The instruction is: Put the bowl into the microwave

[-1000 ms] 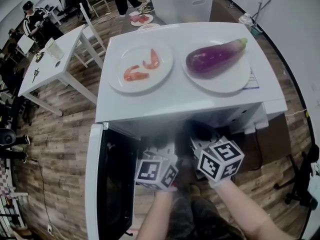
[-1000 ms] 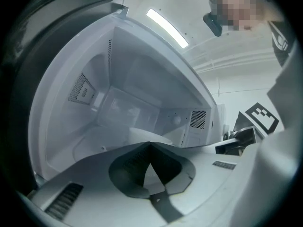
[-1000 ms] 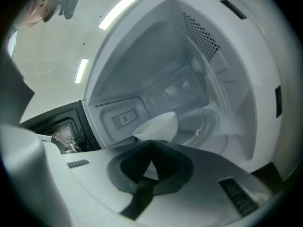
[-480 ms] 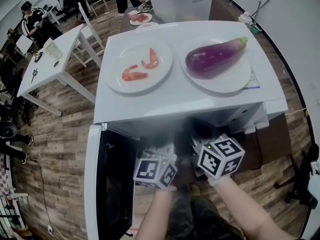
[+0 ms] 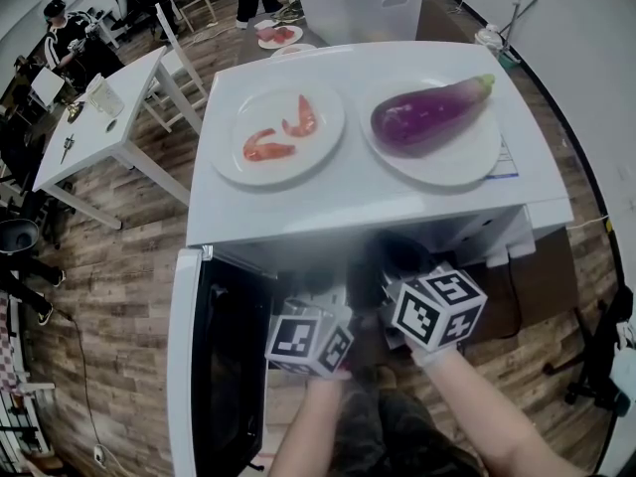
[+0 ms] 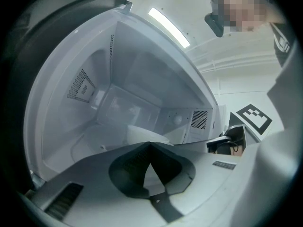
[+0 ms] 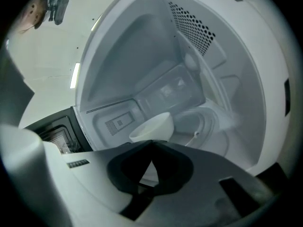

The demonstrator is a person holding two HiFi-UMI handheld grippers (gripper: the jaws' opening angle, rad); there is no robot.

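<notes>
Left gripper (image 6: 150, 144): we see its jaws closed, tips meeting with nothing pinched between them, pointed into the open microwave (image 5: 368, 202).
Right gripper (image 7: 151, 142): jaws also closed tip to tip, aimed into the cavity beside the left gripper.
Bowl (image 7: 154, 126): white, inside the microwave, just beyond both grippers' tips; we cannot tell whether either tip touches it.
Turntable (image 7: 208, 122): on the cavity floor, showing to the bowl's right in the right gripper view.
Door (image 5: 184, 366): swung open at the left of the head view.
Microwave top: we count two white plates, the shrimp plate (image 5: 238, 112) carrying two shrimp (image 5: 266, 147) and the eggplant plate (image 5: 467, 162) carrying a purple eggplant (image 5: 427, 115).
</notes>
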